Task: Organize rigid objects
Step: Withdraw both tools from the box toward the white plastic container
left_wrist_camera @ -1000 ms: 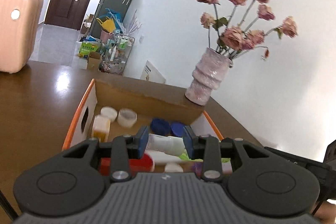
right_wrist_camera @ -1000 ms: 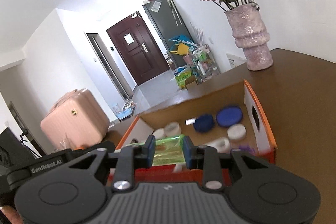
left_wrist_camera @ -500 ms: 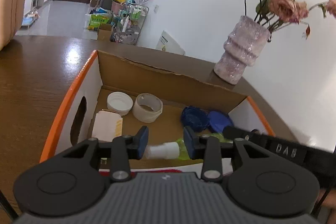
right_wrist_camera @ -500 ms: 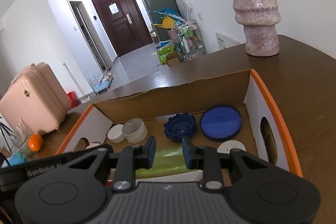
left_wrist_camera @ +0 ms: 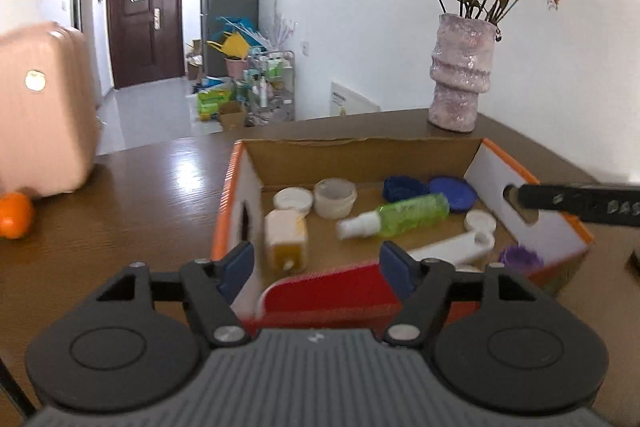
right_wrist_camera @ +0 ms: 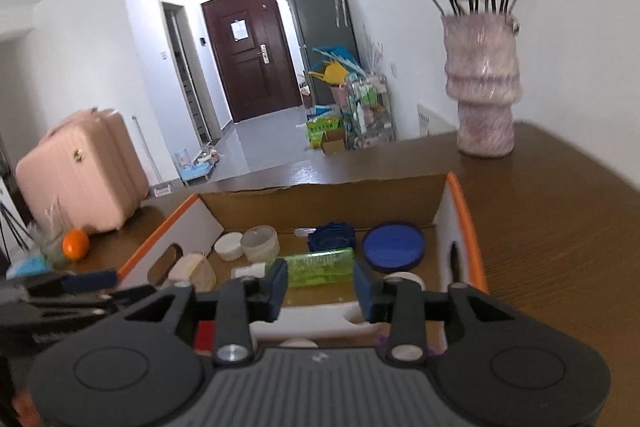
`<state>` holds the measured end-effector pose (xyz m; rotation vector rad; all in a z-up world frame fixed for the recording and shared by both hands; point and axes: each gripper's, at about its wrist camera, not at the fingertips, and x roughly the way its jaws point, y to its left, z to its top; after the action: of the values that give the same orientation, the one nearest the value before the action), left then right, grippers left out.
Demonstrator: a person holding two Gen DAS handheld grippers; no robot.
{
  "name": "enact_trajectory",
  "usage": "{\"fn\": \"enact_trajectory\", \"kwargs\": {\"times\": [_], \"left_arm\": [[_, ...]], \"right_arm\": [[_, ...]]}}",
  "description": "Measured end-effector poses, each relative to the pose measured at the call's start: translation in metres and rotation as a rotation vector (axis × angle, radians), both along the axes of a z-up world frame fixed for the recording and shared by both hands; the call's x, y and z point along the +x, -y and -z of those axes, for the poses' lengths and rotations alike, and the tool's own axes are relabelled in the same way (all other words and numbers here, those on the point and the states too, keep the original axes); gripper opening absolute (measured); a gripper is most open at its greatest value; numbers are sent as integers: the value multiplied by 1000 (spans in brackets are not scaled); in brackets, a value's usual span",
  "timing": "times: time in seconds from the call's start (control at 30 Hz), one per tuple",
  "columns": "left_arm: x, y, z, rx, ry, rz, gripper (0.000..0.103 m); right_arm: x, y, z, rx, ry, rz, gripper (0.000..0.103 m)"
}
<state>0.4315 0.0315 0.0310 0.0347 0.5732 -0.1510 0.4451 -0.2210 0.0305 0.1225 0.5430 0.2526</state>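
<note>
Left wrist view shows the left gripper with its jaws spread wide and nothing between them; they have just been opening, and the green spray bottle lies on its side on the floor of the cardboard box, clear of both pads, white nozzle toward the left wall. From the right wrist view the right gripper has also just been parting its jaws; the green spray bottle sits beyond the fingertips rather than pinched, so I read this gripper as apart and empty too. The step in hand looks like the release and withdrawal after setting the bottle among the other rigid things: a white jar, a white lid, a yellow bottle, a dark blue lid, a white bottle and a red item near the front. To finish it well, both grippers should lift straight up and back, jaws kept apart, so that no pad catches the bottle's nozzle or nudges the round bottle into a roll toward the lids. The box walls are close on each side, so the exit should stay over the middle of the box. The next pick is best chosen only once the box interior is in plain sight. The pink vase on the wooden surface stands well apart.
</note>
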Motion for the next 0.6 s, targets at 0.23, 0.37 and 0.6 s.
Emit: {"fn": "enact_trajectory", "kwargs": {"times": [0.23, 0.37, 0.6], "left_arm": [[-86, -5, -14, 56, 69, -17, 90], [-138, -5, -16, 49, 106, -3, 96], [-215, -4, 1, -16, 94, -24, 101]], "right_arm": [[-87, 1, -8, -139, 69, -43, 63], [-138, 3, -3, -145, 85, -42, 70], [-225, 6, 6, -121, 116, -10, 80]]}}
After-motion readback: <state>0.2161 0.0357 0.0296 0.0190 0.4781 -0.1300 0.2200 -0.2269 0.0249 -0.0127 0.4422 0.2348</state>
